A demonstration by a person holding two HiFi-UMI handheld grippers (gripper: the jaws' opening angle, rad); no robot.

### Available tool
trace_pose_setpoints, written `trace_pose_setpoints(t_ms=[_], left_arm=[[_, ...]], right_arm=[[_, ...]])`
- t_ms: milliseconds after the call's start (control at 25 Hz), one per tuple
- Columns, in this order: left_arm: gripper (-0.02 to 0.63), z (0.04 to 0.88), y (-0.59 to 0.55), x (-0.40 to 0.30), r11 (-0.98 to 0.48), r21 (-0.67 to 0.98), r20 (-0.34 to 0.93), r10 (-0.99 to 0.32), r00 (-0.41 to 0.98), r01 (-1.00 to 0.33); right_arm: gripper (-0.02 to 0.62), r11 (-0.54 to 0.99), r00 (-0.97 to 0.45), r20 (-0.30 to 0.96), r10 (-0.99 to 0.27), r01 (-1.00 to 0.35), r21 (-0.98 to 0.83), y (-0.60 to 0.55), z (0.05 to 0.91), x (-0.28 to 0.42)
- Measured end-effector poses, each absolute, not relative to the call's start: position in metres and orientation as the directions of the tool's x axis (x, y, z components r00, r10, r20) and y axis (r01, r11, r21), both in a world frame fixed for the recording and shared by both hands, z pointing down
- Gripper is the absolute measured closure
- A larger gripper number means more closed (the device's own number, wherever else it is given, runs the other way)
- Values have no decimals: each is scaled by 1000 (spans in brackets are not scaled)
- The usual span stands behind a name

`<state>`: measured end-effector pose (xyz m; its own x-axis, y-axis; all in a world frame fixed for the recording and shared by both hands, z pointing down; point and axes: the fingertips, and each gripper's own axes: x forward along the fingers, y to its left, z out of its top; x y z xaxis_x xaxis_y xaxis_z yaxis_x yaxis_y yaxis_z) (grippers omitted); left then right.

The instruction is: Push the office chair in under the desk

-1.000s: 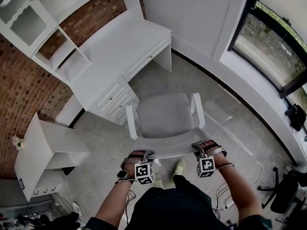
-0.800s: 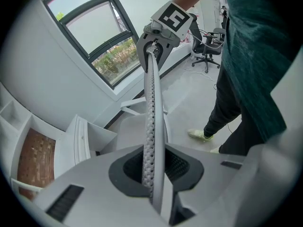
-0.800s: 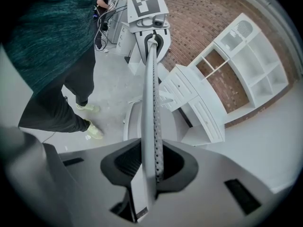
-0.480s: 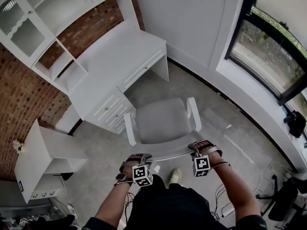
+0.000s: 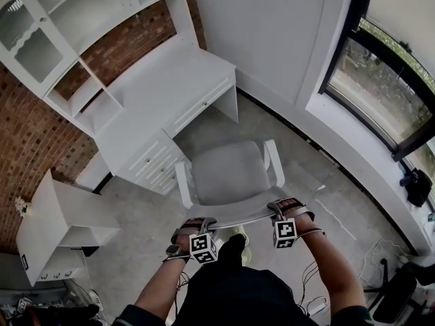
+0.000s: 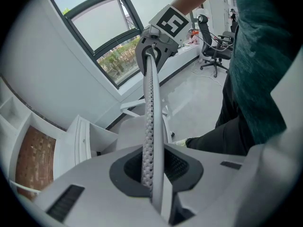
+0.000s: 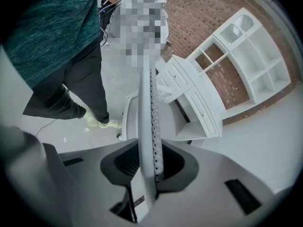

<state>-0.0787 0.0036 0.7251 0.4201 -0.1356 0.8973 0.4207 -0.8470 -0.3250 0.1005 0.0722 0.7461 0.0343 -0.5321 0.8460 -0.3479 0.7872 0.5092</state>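
Office chair (image 5: 228, 172) has rolled nearer the desk (image 5: 163, 80) over the last second; seat not yet under. Left gripper (image 5: 196, 224) and right gripper (image 5: 285, 207) each clamp its backrest rim (image 5: 238, 214) (mesh between pads). Kneehole (image 5: 204, 121) lies ahead, up-left; left gripper nearer.

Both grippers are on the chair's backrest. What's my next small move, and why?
Probably roll the office chair forward toward the gap under the desk. The left gripper and right gripper both clamp the backrest, and the chair stands wholly clear of the desk.
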Motion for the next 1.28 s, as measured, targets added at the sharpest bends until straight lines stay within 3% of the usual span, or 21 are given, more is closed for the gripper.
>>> trace_pose_setpoints(t_ms=[1280], left_arm=[[560,730,-70,73,-924,-288,897,-169,408,251]], right_arm=[[528,852,71,879,-471,-221,474,-49,762,266]])
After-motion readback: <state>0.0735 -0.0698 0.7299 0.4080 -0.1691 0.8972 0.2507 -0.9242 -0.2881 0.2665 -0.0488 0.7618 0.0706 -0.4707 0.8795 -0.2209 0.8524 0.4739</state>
